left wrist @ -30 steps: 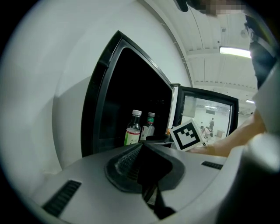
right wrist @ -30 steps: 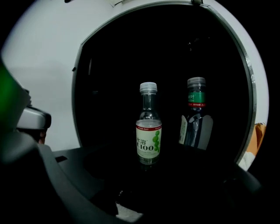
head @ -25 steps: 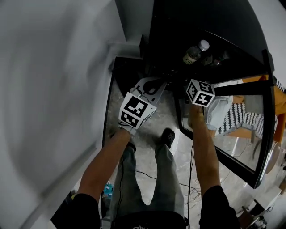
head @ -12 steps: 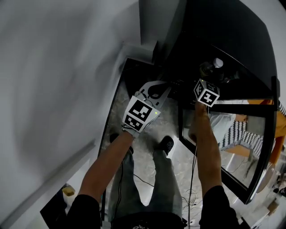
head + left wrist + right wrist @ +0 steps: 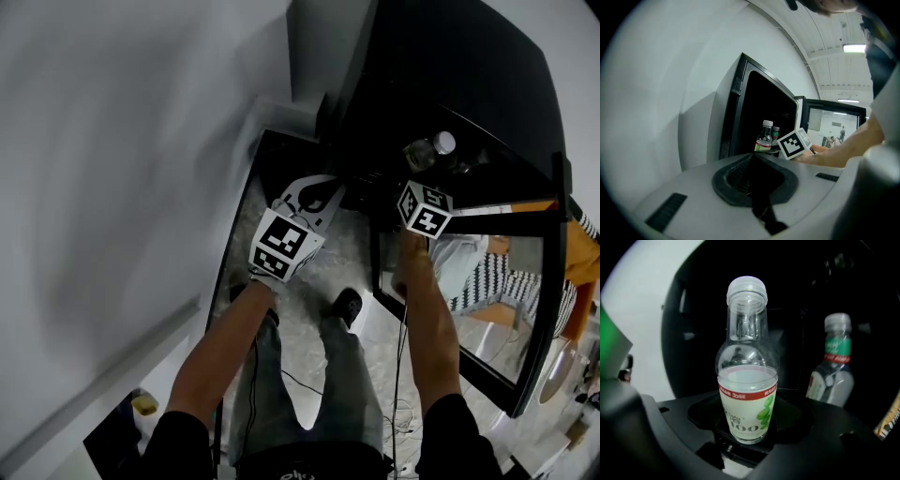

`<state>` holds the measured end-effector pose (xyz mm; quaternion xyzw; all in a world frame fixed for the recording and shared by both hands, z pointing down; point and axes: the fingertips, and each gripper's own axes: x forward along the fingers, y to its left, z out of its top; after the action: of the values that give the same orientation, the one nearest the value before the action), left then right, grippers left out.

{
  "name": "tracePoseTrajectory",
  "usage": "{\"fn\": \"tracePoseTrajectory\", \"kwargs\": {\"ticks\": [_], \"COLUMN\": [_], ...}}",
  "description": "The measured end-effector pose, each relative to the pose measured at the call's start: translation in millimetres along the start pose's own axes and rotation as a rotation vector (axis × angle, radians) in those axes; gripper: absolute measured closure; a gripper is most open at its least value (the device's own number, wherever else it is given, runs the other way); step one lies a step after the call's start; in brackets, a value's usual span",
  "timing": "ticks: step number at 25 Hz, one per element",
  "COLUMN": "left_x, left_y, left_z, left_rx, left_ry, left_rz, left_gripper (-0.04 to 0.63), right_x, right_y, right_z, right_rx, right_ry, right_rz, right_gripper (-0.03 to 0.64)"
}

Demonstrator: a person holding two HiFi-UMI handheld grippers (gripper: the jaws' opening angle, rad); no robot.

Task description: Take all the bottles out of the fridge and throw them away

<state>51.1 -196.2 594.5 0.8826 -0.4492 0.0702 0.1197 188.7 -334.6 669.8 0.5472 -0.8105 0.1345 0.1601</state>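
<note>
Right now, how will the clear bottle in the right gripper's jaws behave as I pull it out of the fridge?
The clear bottle looks see-through and empty above its label, so it is probably light. Its wall looks like thin plastic and will likely flex if squeezed hard. The right gripper holds it low, so the tall top could wobble or tip.

Fridge door [image 5: 487, 300] bounds the right; 2nd bottle [image 5: 832, 366] stands just right of held bottle [image 5: 747, 376].
</note>
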Motion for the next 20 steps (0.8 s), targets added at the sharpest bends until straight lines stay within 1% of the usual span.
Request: {"fn": "tracePoseTrajectory", "kwargs": {"ticks": [6,9,12,20], "left_x": [-18,-32,-42,-66], "left_y": [-30,-49,-65,-102], "left_z": [32,56,89,174], "left_rx": [0.018,0.003,-0.012,0.011], "left_ry": [0.011,0.014,-0.002,-0.043], "left_rz": [-0.044,-0.064,-0.078,-0.108], "left_gripper": [0.589,0.589,0.589,0.589], "right_x": [-74,-118,-161,-256], "right_y": [27,44,57,79], "right_z": [19,32,56,133], "right_rx": [0.012,0.013,0.012,0.009], "right_ry": [0.024,0.051,0.065,0.049], "right_rz": [0.048,0.082,0.110,0.138], "right_gripper": [0.299,0.299,0.299,0.299]}}
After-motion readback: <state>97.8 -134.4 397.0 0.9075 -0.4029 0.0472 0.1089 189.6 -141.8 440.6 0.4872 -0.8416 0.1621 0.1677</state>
